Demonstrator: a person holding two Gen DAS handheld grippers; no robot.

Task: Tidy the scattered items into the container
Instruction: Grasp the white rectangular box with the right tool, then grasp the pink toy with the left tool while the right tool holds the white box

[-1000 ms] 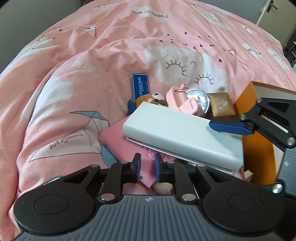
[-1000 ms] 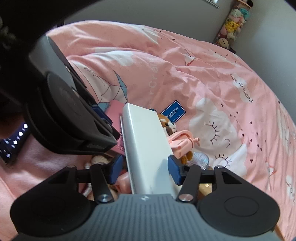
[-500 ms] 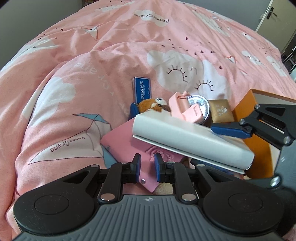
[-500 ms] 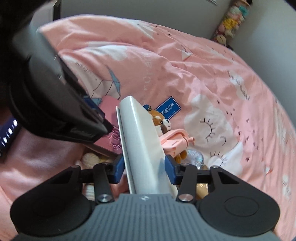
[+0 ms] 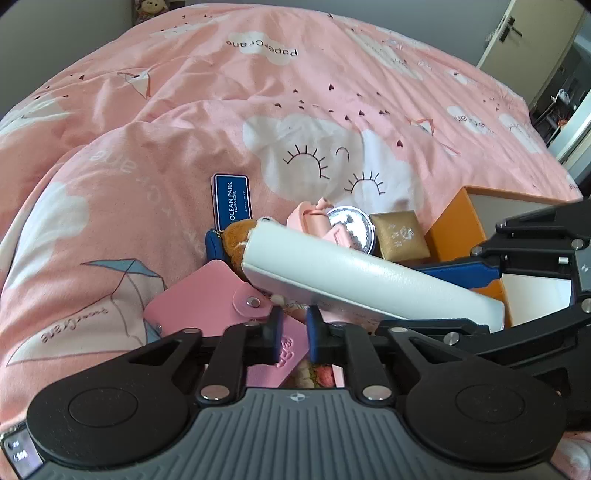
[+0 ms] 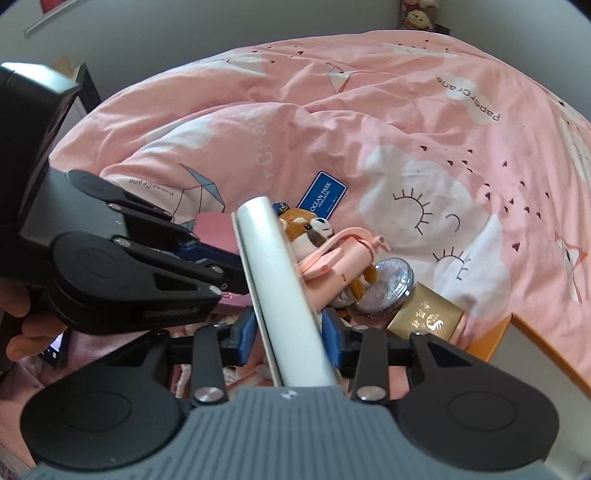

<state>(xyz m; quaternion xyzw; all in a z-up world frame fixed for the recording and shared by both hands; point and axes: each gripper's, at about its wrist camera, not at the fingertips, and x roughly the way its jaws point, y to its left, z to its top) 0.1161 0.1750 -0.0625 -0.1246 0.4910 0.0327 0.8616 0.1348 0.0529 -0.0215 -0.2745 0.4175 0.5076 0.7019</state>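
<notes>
My right gripper [image 6: 287, 332] is shut on a white book [image 6: 280, 280], which it holds on edge above the pile; the book also shows in the left wrist view [image 5: 369, 280]. My left gripper [image 5: 293, 334] is nearly shut just over a pink snap wallet [image 5: 207, 302], with nothing clearly between its pads. The orange container [image 5: 458, 232] stands at the right, its corner also in the right wrist view [image 6: 495, 336]. Beside it lie a gold box [image 5: 399, 236], a round glitter compact [image 5: 351, 225], a pink pouch [image 6: 340, 254] and a red panda plush [image 6: 306, 229].
A blue Ocean Park card [image 5: 231, 201] lies on the pink quilt [image 5: 295, 92] beyond the pile. A small blue pouch [image 5: 212, 245] sits left of the plush. More small items lie under the book. A door [image 5: 517, 33] stands at the far right.
The right gripper has tilted the white book from flat onto its edge and lifted it, uncovering the pink wallet's snap flap. The left gripper has stayed over the wallet.
</notes>
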